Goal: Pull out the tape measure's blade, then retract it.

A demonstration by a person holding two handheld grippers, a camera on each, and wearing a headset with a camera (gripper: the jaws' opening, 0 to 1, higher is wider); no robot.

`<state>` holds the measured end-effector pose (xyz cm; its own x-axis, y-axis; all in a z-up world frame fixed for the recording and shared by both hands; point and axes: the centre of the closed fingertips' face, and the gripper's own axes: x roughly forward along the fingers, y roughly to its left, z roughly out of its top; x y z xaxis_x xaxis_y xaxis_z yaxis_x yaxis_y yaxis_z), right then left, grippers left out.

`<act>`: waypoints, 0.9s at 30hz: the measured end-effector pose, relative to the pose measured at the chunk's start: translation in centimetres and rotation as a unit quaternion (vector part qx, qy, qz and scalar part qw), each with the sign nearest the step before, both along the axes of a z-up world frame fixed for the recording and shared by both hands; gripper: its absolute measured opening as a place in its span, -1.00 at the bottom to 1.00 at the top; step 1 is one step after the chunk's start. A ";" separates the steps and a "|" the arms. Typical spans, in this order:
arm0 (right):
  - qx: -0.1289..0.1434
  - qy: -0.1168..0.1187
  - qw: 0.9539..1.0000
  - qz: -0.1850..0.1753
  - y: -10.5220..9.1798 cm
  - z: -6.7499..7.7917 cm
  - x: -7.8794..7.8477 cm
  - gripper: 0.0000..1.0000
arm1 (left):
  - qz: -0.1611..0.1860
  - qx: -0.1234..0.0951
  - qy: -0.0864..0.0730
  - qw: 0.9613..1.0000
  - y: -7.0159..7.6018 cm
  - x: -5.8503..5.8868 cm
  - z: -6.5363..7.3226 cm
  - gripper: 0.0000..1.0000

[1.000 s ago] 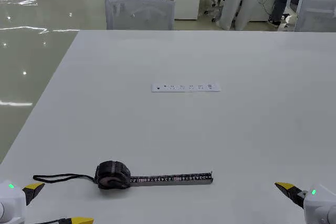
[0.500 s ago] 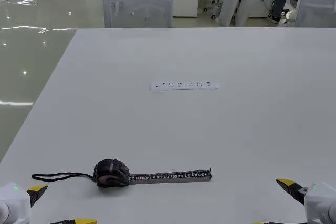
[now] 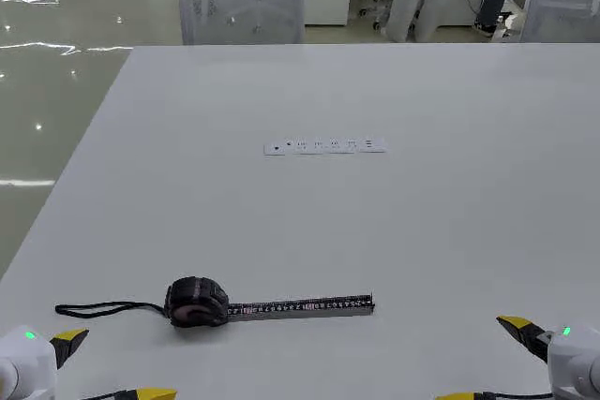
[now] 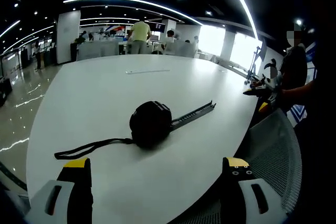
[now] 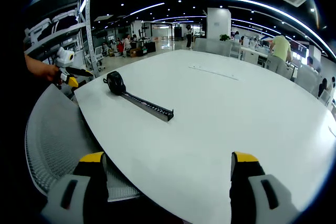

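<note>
Tape measure [image 3: 198, 302]: black case, lying on the white table [image 3: 375, 222] near your edge. Its blade [image 3: 300, 305] is drawn out flat toward your right, and its black strap [image 3: 103, 307] trails to your left.
Your left gripper [image 4: 157, 163]: jaws wide apart, empty. The case sits ahead, between the two jaws, untouched.
Your right gripper [image 5: 168, 157]: jaws wide apart, empty. The blade's tip lies ahead of them, well apart.
Socket strip [image 3: 325, 146]: mid-table, well beyond the tape.
</note>
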<state>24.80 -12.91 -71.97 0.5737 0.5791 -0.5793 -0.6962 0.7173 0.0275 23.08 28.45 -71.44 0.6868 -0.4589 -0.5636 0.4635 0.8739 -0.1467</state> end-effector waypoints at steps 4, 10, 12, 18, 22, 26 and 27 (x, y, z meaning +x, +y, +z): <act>-0.003 -0.002 1.000 0.002 0.0 0.1 -0.2 1.00 | 0.004 -0.001 -0.011 1.000 0.1 0.3 0.6 1.00; -0.004 -0.003 1.000 0.007 0.1 0.4 0.3 1.00 | 0.011 -0.001 -0.011 1.000 0.4 0.8 0.7 1.00; -0.005 -0.003 1.000 0.007 0.0 0.4 0.5 1.00 | 0.009 -0.002 -0.014 1.000 0.2 0.9 0.7 1.00; -0.010 0.000 1.000 0.016 0.2 0.5 1.1 0.99 | 0.012 0.002 -0.014 1.000 -0.5 1.1 0.6 1.00; -0.018 0.001 0.999 0.035 0.5 0.7 1.6 0.98 | 0.022 -0.002 -0.010 1.000 -1.0 1.5 0.6 1.00; -0.024 -0.004 0.998 0.052 0.8 1.1 2.5 0.98 | 0.030 -0.004 -0.009 0.999 -1.6 1.8 0.6 1.00; -0.025 -0.002 0.998 0.057 0.9 1.2 2.7 0.98 | 0.034 -0.004 -0.009 0.999 -1.8 2.0 0.6 1.00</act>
<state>27.50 -11.97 -70.78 0.5084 0.6109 -0.6069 -0.7733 0.6340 -0.0096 25.05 26.68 -70.86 0.7269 -0.4158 -0.5466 0.4060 0.9021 -0.1462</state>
